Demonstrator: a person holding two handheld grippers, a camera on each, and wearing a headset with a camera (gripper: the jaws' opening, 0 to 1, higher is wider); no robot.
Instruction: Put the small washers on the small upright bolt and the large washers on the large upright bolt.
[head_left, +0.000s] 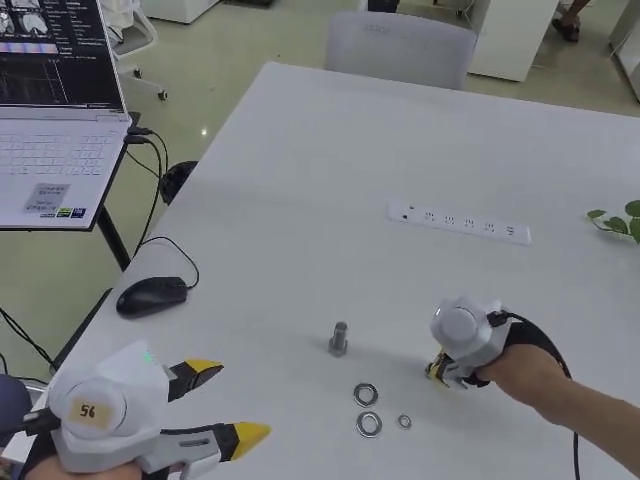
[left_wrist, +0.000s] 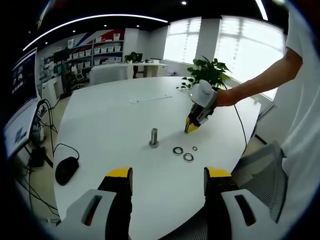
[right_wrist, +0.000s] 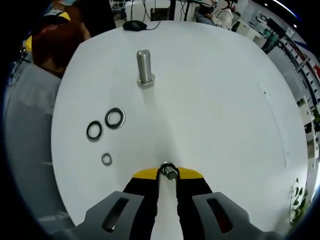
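Washer pinched in right tongs; left tongs wide open, empty; large bolt near.

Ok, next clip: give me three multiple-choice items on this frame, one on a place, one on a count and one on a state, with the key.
1. The loose washers lie: A) on the person's side of the large upright bolt; B) beyond it, at the far edge; C) stacked on it.
2. Loose washers number: A) one; B) three; C) five.
3. The right hand-held gripper has its jaws: A) closed around a small metal piece; B) wide open; C) closed on the large bolt.

Key:
1 A: the head view shows them nearer the person than the bolt.
2 B: there are two large and one small.
3 A: its own view shows the tips pinching the piece.
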